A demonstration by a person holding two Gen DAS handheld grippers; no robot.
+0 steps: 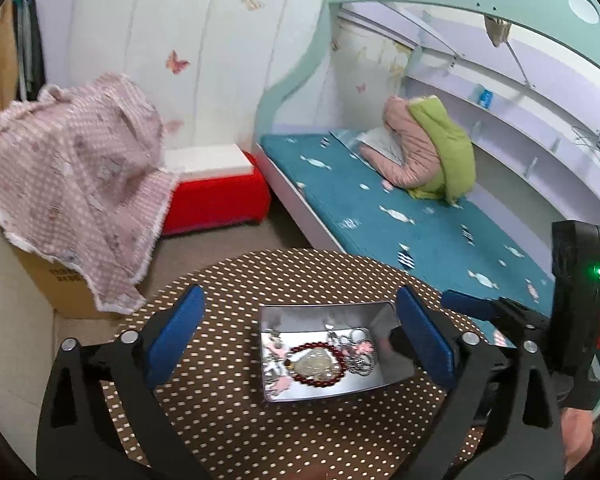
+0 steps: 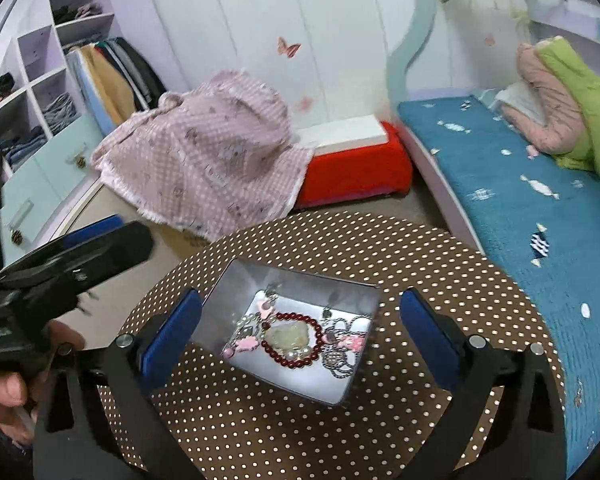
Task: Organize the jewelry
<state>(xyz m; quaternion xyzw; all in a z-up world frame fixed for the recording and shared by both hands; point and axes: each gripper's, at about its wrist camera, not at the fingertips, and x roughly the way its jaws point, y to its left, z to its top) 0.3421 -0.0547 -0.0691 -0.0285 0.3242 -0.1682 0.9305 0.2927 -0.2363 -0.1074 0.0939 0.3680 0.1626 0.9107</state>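
Observation:
A shiny metal tin [image 1: 324,314] [image 2: 260,276] sits on the round brown polka-dot table [image 1: 236,420] [image 2: 440,264]. Inside lie a dark red bead bracelet [image 1: 320,380] [image 2: 300,362], a pale stone pendant [image 1: 314,364] [image 2: 286,338], silver chains [image 1: 360,354] [image 2: 340,360] and pink charms [image 2: 246,345]. My left gripper [image 1: 300,332] is open and empty, its blue fingers straddling the tin above it. My right gripper [image 2: 300,332] is open and empty, also straddling the tin. Each gripper shows at the edge of the other's view.
A bed with a blue cover [image 1: 400,216] [image 2: 520,200] runs along the right. A red stool [image 1: 216,200] [image 2: 352,176] and a cardboard box under a pink cloth [image 1: 72,172] [image 2: 212,160] stand behind the table. Shelves [image 2: 40,92] are at the left.

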